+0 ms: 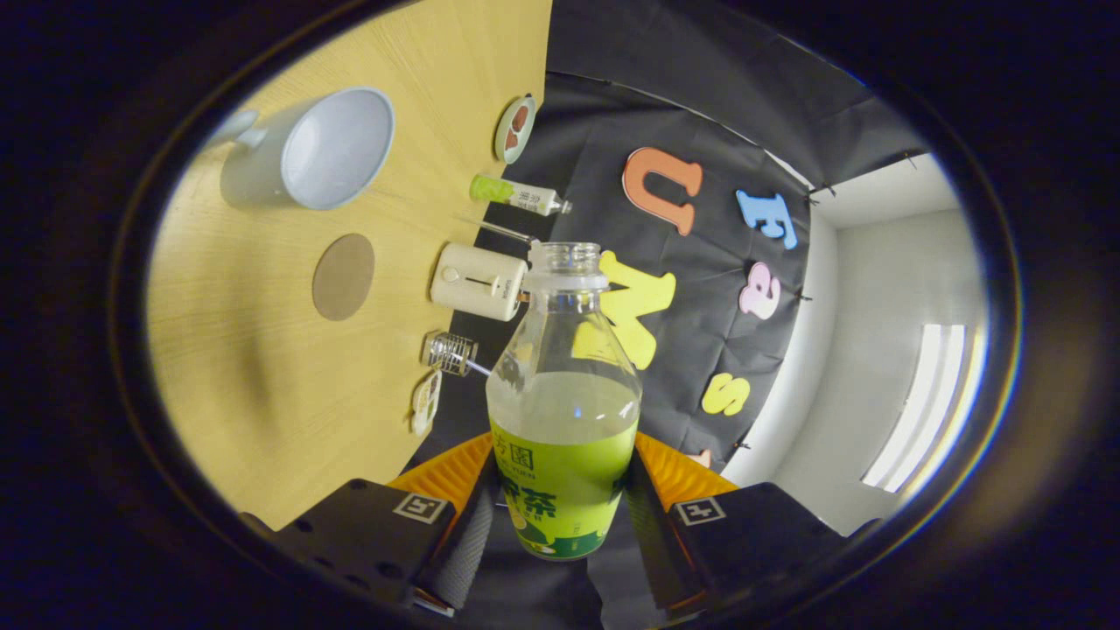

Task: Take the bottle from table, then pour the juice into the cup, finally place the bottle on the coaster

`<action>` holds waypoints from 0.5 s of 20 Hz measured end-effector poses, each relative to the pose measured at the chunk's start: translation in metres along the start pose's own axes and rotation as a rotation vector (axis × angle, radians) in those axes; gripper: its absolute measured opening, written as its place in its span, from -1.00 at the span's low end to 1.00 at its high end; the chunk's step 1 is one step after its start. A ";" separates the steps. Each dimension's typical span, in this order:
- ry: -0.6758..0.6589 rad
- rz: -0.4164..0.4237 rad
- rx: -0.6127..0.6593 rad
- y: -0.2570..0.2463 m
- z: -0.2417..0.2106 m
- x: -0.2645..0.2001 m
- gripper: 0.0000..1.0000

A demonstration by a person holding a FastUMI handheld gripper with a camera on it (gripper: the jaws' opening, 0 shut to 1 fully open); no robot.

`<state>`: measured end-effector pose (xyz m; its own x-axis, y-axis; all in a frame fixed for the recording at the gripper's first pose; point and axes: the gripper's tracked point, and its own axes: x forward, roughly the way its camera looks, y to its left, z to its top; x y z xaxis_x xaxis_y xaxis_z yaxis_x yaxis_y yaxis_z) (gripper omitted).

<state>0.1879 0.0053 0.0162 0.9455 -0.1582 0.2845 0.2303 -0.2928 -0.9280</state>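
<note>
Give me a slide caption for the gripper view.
Gripper shut on uncapped clear juice bottle, tilted sideways, white cup and round brown coaster beyond.

Bottle (564, 411) base hidden between tongs (560, 525); far small tabletop items (516, 194) indistinct.

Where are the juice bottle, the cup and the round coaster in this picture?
bottle (564, 420): gripper view, on its juice-filled body, held between the fingers.
cup (337, 149): gripper view, on its pale inside, beyond the fingers on the table.
coaster (343, 276): gripper view, on the middle of the flat brown disc beside the cup.
</note>
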 end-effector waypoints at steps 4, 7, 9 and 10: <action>-0.002 -0.015 -0.020 -0.001 0.000 0.000 0.59; 0.002 -0.019 -0.028 -0.002 -0.001 0.000 0.59; -0.002 -0.035 -0.044 -0.005 0.000 -0.001 0.59; -0.004 -0.041 -0.053 -0.005 0.001 0.001 0.59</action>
<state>0.1874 0.0077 0.0213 0.9366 -0.1411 0.3208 0.2563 -0.3483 -0.9017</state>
